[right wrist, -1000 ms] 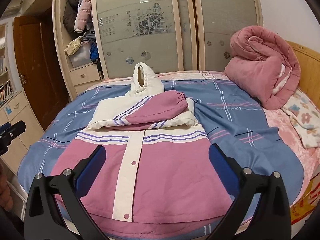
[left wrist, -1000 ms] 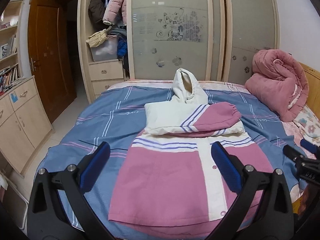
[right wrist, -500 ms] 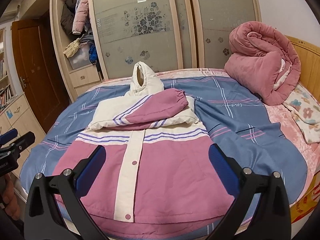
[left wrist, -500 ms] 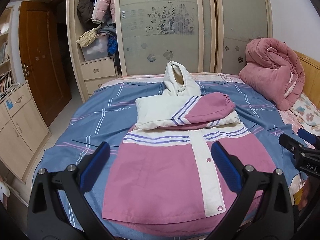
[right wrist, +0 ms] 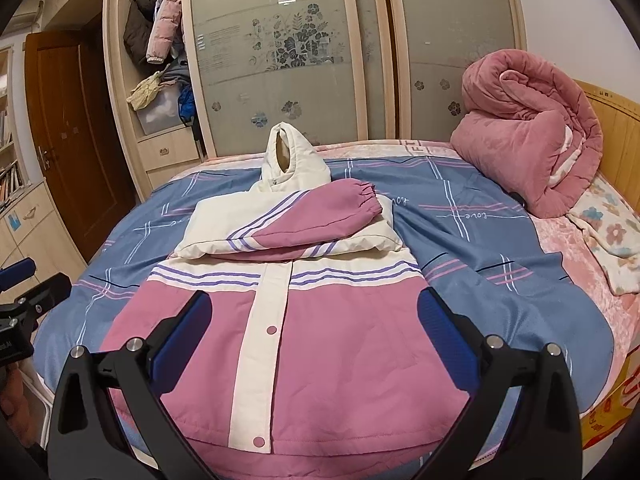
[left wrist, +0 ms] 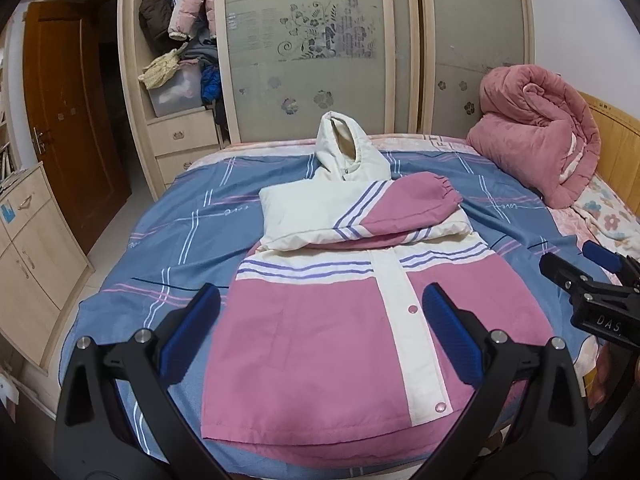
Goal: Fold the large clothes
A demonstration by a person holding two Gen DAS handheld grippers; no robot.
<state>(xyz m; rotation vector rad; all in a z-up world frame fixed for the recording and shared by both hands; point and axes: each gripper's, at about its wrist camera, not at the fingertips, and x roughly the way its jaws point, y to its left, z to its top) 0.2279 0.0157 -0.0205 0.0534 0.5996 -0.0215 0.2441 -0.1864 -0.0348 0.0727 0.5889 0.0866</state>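
A pink and white hooded jacket [left wrist: 328,340] [right wrist: 328,344] lies front up on the bed, its hem nearest me. Both sleeves are folded across the chest, a pink cuffed sleeve [left wrist: 416,200] [right wrist: 320,212] on top. The white hood [left wrist: 348,152] [right wrist: 292,160] points to the wardrobe. My left gripper [left wrist: 320,320] hangs open above the jacket's lower half, holding nothing. My right gripper [right wrist: 316,320] is open too, over the same pink panel, empty. Each gripper shows at the edge of the other's view: the right one [left wrist: 592,280], the left one [right wrist: 28,284].
The bed's blue checked sheet [left wrist: 192,240] [right wrist: 500,248] spreads around the jacket. A rolled pink quilt [left wrist: 536,140] [right wrist: 528,132] sits at the far right by the wooden headboard [right wrist: 624,140]. Behind stand a sliding-door wardrobe [left wrist: 320,60], a brown door [left wrist: 68,120] and a cabinet [left wrist: 28,248] at left.
Both grippers have drifted a little, the left view shifting so the jacket sits more to the centre. The jacket has not moved and both grippers stay open.
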